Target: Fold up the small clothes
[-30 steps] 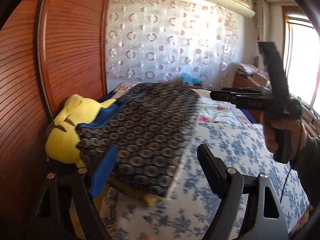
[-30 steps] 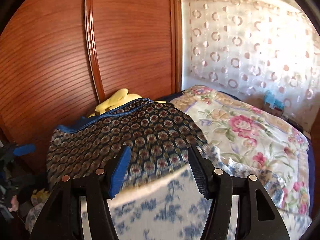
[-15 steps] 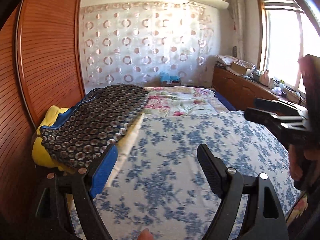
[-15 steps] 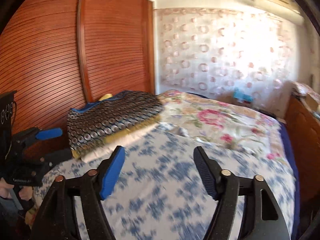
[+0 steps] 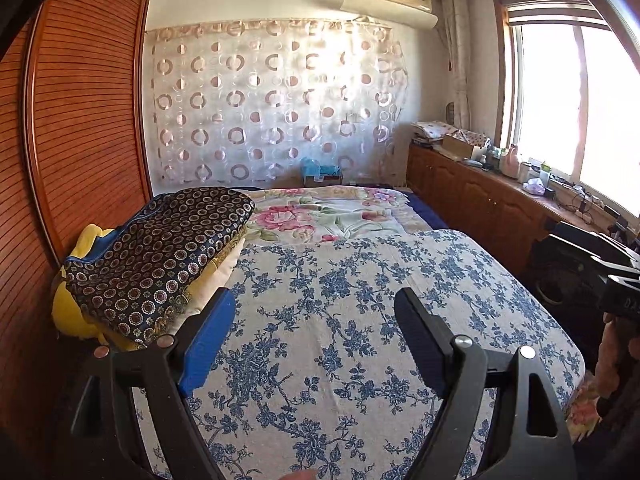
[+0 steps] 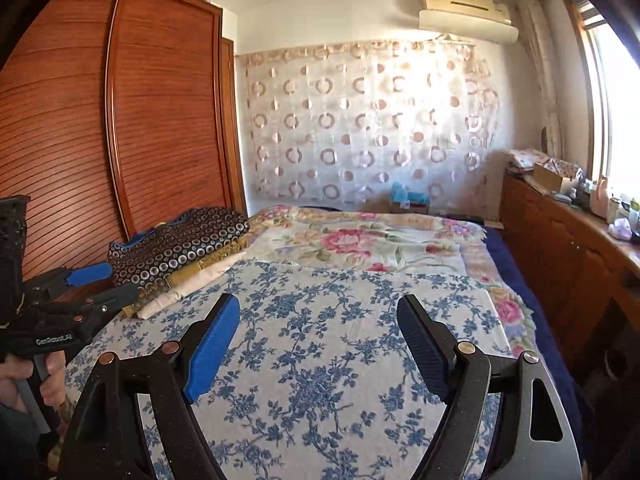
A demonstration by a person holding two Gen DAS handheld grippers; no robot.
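Two black hand-held grippers hover above a bed spread with a white sheet printed in blue flowers (image 5: 352, 312), and neither holds anything. The left gripper (image 5: 316, 336) has its jaws spread wide, one finger faced with a blue pad (image 5: 208, 340) and the other black, with only the sheet showing between them. The right gripper (image 6: 318, 336) has just been opening its jaws; they stand wide apart with nothing between them.

The folded dark garment patterned with small rings (image 5: 160, 256) lies at the left edge of the bed, against the reddish-brown slatted wooden wardrobe (image 5: 80, 120). It rests on top of a stack of folded cream and gold cloths (image 6: 192, 280), with a yellow soft item (image 5: 72, 312) beneath and behind it. Both grippers are well apart from the stack.

In the right wrist view, a hand (image 6: 24, 376) at the left edge grips the left gripper's handle. Beyond the blue sheet lies a quilt with pink roses (image 6: 360, 240).
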